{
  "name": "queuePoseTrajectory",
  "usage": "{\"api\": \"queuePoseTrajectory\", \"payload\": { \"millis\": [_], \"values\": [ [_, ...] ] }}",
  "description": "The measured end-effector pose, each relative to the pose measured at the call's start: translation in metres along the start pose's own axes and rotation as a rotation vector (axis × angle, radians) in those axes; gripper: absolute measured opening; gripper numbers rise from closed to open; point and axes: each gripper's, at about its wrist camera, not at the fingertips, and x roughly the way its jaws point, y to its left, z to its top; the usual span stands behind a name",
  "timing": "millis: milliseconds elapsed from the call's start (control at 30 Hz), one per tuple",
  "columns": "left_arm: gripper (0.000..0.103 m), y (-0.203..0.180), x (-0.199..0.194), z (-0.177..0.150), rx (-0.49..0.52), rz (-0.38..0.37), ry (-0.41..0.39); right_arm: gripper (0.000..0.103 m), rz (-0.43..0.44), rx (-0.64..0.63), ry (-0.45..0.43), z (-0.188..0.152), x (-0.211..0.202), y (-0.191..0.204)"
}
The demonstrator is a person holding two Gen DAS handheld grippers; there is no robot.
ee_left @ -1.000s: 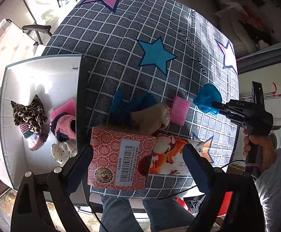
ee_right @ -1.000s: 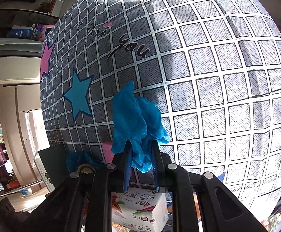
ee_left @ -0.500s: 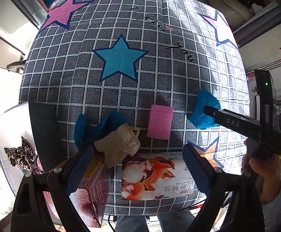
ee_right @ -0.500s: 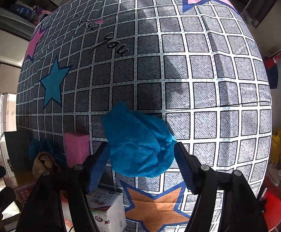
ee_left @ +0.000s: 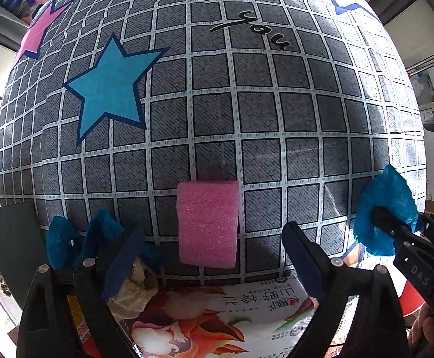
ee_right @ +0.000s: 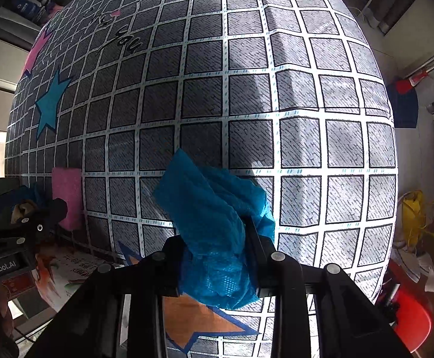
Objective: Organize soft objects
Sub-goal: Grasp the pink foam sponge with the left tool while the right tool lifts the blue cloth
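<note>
Left claw [ee_left: 211,256] hangs open over the pink sponge [ee_left: 207,223], bottom center of its frame on the counter [ee_left: 246,119]. Light, squashy: we'd pinch its long sides. Right claw [ee_right: 217,256] just closed, clamped on the blue cloth [ee_right: 214,223], limp, lower center.

Bedroom clutter round the checked bedspread [ee_left: 264,119]

Blue star [ee_left: 109,86] & "you" lettering [ee_left: 261,29] printed on it; tissue pack [ee_left: 217,322] w/ flower print at near edge (upside-down text); red stool [ee_right: 411,316], yellow bag [ee_right: 414,217] on floor.
</note>
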Motion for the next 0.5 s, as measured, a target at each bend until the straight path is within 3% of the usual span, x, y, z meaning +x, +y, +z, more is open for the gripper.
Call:
{"api": "queuePoseTrajectory", "payload": {
  "millis": [200,333,433,500],
  "values": [
    [0.095,0.001,0.028,0.008,-0.023,-0.03,0.042,0.035,-0.014,-0.025,-0.009,0.001,0.009,0.004],
    [0.099,0.001,0.038,0.009,-0.02,-0.023,0.055,0.054,-0.034,-0.058,-0.016,0.008,0.017,0.03],
    [0.103,0.005,0.043,0.009,-0.037,-0.031,0.051,0.077,-0.05,-0.114,-0.015,0.002,0.022,0.056],
    [0.103,0.006,0.045,0.008,-0.039,-0.032,0.049,0.084,-0.042,-0.112,-0.014,-0.002,0.025,0.064]
  ]
}}
